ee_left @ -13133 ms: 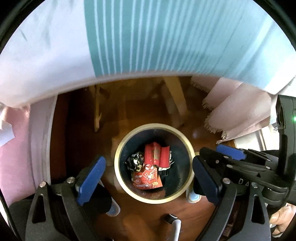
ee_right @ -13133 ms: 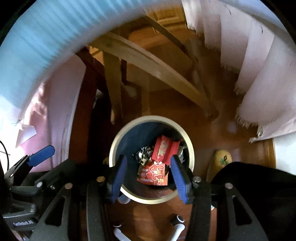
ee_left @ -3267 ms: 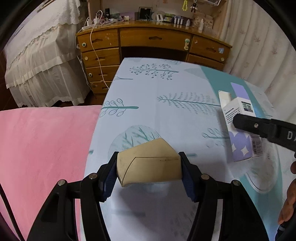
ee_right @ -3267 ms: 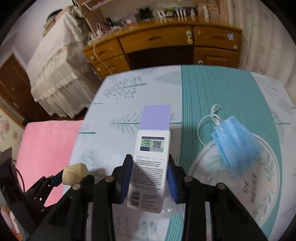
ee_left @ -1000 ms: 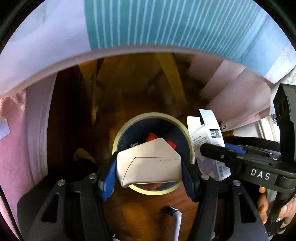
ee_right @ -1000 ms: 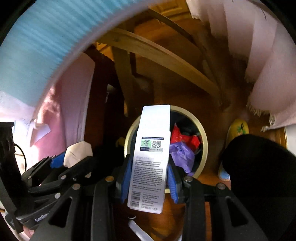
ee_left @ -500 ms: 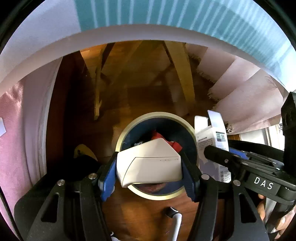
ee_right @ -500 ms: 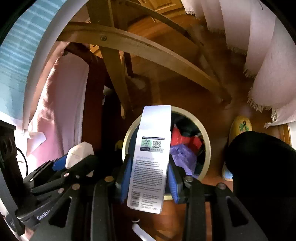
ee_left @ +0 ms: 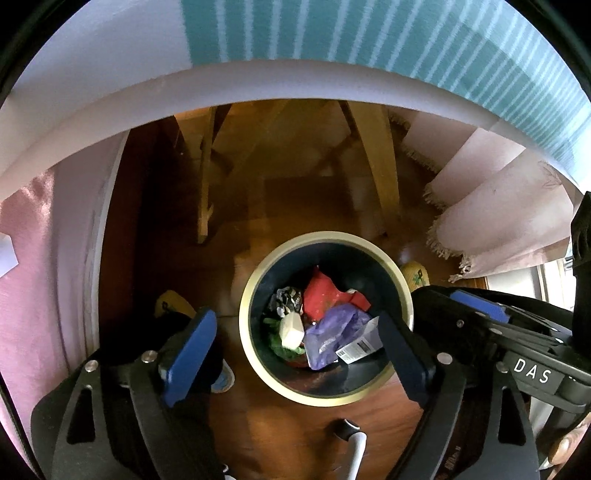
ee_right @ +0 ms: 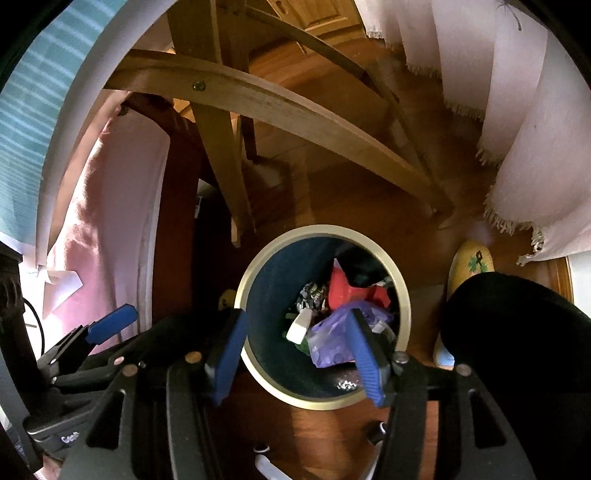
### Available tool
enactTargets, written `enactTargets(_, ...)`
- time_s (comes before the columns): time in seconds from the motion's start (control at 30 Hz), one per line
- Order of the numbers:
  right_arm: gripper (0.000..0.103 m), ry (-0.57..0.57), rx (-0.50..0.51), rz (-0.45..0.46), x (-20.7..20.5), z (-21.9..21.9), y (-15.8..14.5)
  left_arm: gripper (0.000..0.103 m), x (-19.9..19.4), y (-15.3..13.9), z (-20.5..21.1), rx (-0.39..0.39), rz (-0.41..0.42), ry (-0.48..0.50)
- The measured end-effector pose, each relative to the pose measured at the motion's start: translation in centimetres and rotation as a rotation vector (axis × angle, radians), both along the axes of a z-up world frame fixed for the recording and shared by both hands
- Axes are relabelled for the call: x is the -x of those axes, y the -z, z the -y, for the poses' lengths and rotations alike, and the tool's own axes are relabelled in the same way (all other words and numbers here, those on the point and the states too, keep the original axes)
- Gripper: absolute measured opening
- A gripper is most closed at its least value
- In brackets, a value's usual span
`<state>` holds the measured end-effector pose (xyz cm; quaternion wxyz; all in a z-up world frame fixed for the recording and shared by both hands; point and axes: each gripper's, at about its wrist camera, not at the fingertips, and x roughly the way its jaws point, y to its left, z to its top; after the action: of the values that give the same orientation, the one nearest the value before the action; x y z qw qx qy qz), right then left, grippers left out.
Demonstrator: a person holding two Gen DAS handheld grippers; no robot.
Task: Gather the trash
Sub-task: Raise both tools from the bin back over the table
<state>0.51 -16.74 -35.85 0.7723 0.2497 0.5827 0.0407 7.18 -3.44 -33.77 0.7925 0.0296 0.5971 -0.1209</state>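
A round bin with a cream rim [ee_left: 325, 236] [ee_right: 321, 229] stands on the wood floor right below both grippers. Inside lie a red wrapper [ee_left: 323, 295] [ee_right: 341, 290], a purple bag [ee_left: 334, 330] [ee_right: 328, 341], a beige block [ee_left: 291, 330] [ee_right: 300, 328] and a white barcoded box [ee_left: 360, 345]. My left gripper [ee_left: 295, 352] hangs over the bin with its jaws opening and nothing between them. Over the bin's near rim, my right gripper [ee_right: 295, 354] has its jaws opening too, also empty. Its right finger hides most of the box in the right wrist view.
The table's teal-striped cloth [ee_left: 369, 33] overhangs above. Wooden table legs [ee_right: 258, 96] cross behind the bin. A pink cloth [ee_left: 22, 258] hangs at the left and a fringed curtain [ee_right: 535, 147] at the right. A yellow slipper [ee_right: 474, 262] and a person's dark leg [ee_right: 517, 332] are beside the bin.
Both grippers have opened. The beige block left the left gripper and the white box left the right gripper; both now lie in the bin.
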Motion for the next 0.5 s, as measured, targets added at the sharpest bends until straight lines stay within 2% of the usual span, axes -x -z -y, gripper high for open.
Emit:
enactTargets(0.23, 0.056, -0.008, 0.034, 0.006, 0.3, 0.0, -0.4, 0.09, 0.1, -0.3, -0.5, 0.007, 0.011, -0.01)
enactTargets(0.5, 0.056, -0.043, 0.072, 0.041, 1.5, -0.4, -2.3, 0.091, 1.0, -2.2, -1.0, 0.012, 0.048, -0.007)
